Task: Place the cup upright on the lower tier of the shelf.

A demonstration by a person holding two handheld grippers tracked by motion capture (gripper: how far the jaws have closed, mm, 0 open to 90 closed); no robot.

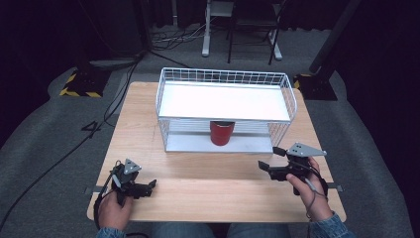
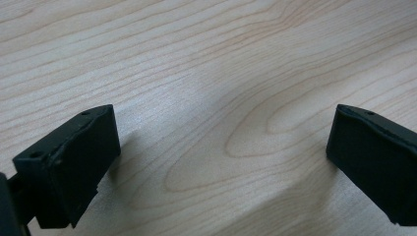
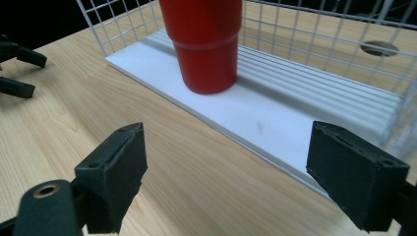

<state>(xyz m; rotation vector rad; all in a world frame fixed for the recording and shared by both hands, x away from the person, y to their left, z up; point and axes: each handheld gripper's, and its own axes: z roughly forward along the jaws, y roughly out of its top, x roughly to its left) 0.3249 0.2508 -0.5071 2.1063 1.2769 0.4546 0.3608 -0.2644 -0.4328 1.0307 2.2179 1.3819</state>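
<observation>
Both grippers open — unlabelled red cup on shelf.

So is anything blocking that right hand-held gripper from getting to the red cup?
Nothing visible. The right hand-held gripper faces the cup across bare table, and the wire rack's front is open.

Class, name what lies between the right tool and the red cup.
Bare wooden table, then the rack's white base under the red cup; the right gripper view shows it.
</observation>
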